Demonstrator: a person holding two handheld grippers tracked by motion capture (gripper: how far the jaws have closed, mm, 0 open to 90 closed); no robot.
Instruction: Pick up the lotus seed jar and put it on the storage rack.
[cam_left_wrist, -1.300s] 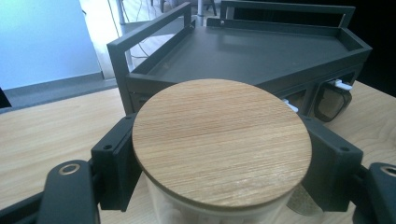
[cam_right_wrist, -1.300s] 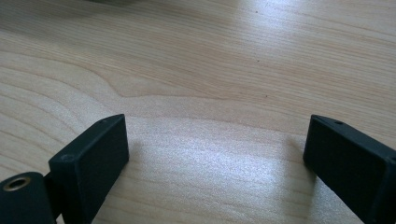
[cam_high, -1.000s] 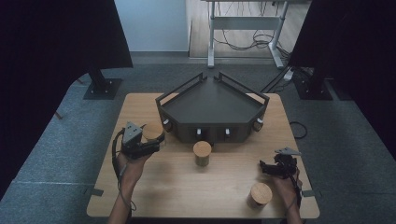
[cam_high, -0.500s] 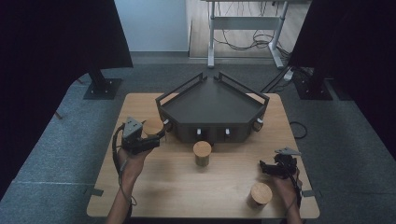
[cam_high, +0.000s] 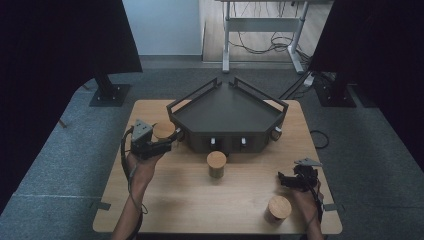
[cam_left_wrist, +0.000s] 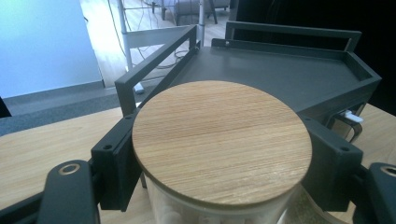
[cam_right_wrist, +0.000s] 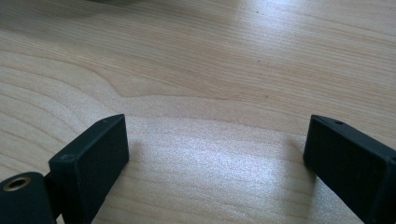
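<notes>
A glass jar with a round bamboo lid (cam_left_wrist: 219, 126) sits between the two jaws of my left gripper (cam_left_wrist: 224, 161), and both jaws press on its sides. In the high view this jar (cam_high: 163, 129) is at the left corner of the dark tray (cam_high: 227, 116), with the left gripper (cam_high: 166, 140) shut on it. A second lidded jar (cam_high: 216, 164) stands in front of the tray. A third jar (cam_high: 278, 209) stands near the front right edge. Just above it, my right gripper (cam_high: 283, 180) rests low over the table. Its jaws stand wide apart over bare wood (cam_right_wrist: 219, 140).
The tray (cam_left_wrist: 280, 70) has raised rails and lies bare inside; small knobs line its front face. The wooden table (cam_high: 170, 200) stands on grey carpet. A desk frame with cables and dark stands are beyond it.
My left gripper has shifted a little toward the far side along the tray's left corner, carrying the jar. The right gripper and the other two jars have stayed put.
</notes>
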